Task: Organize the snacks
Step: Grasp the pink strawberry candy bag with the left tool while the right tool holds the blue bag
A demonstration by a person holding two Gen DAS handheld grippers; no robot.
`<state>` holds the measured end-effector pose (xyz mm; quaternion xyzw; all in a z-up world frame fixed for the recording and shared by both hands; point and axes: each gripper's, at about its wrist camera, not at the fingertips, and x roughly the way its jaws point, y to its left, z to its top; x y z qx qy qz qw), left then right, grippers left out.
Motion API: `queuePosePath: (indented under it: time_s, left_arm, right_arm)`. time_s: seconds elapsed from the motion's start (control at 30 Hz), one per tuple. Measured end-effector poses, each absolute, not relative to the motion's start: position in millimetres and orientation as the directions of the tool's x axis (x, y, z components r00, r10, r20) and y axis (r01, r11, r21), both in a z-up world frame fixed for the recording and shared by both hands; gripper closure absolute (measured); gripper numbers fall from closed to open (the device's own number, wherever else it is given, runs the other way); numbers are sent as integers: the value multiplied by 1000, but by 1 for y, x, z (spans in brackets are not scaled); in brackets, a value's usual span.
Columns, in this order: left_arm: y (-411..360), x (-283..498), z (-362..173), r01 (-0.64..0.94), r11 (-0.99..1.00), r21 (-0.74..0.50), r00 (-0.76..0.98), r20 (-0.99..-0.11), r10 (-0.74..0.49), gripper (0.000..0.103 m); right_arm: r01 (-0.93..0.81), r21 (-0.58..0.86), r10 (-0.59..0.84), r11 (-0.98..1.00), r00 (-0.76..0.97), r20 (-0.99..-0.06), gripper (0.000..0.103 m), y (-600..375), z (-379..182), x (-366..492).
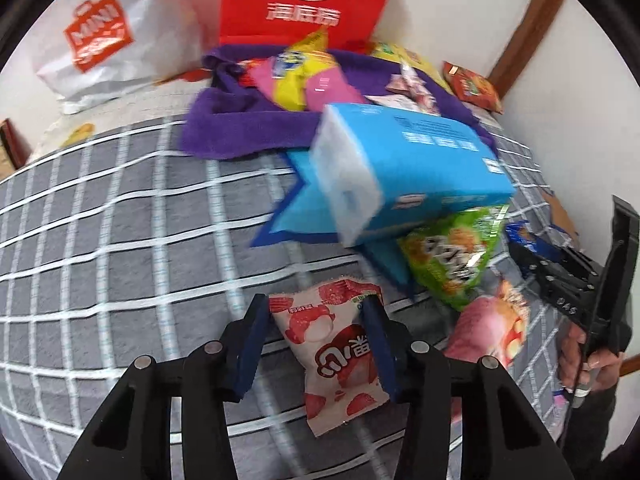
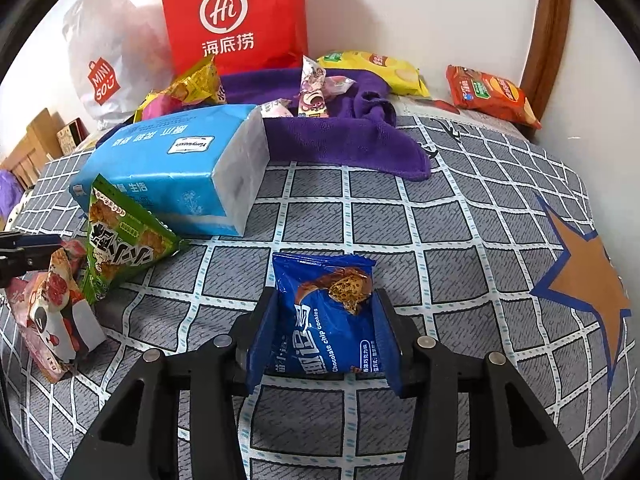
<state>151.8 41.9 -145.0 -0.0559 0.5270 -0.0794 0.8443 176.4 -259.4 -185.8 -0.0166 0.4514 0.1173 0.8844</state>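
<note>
Both grippers clamp snacks over the grey checked bedspread (image 2: pixel 400 208): the left gripper (image 1: pixel 318 316) grips a strawberry packet (image 1: pixel 336 356), the right gripper (image 2: pixel 326 308) a blue cookie packet (image 2: pixel 328 312).
</note>
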Motion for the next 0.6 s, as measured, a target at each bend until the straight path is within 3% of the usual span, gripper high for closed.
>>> queuePosePath:
  time_s: [0.2,0.27,0.47,0.6]
  left_arm:
    - [77,137,-147,-20,977,-214,432,-883,-184,56]
    - [81,134,-149,-31,975,-221,433,-882,-186,45]
    - [81,124,-151,-71,958,-279,445,-868,-220,26]
    - [58,125,-155,-21,983,-181,452,-879,-152,21]
  right_arm:
    - [-223,76,192,972,565,-802,57,-259,-186,176]
    - [-223,75,192,972,565,-803,57,-259,-186,177]
    - [-224,73,190,972,565,-803,57,-260,-186,177]
    - [-224,73,191,972,565,-803,57,-260,-186,177]
